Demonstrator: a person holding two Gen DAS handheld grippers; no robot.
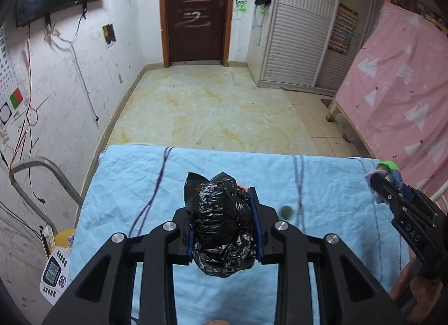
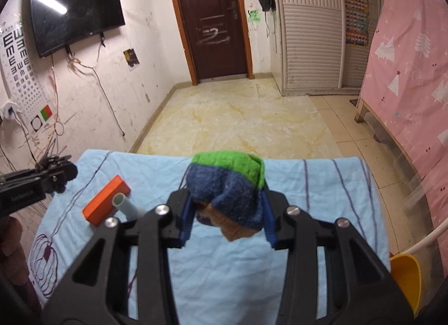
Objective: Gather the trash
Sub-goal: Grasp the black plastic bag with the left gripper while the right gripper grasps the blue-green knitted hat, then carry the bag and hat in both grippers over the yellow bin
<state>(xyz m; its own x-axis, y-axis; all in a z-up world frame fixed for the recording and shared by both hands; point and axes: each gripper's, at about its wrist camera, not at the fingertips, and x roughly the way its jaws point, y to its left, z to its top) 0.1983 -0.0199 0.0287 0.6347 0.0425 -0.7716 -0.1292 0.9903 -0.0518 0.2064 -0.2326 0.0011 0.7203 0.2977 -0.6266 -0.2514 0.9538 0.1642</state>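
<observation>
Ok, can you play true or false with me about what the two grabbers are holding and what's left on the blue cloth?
1. The left gripper squeezes a crumpled black plastic bag. True.
2. The right gripper is empty. False: it is shut on a knitted sock, green, blue and brown.
3. An orange block lies on the blue cloth. True.
4. The pale tube lies far from the orange block. False: it lies right beside it.
5. The brown door stands wide open. False: it is closed.
</observation>
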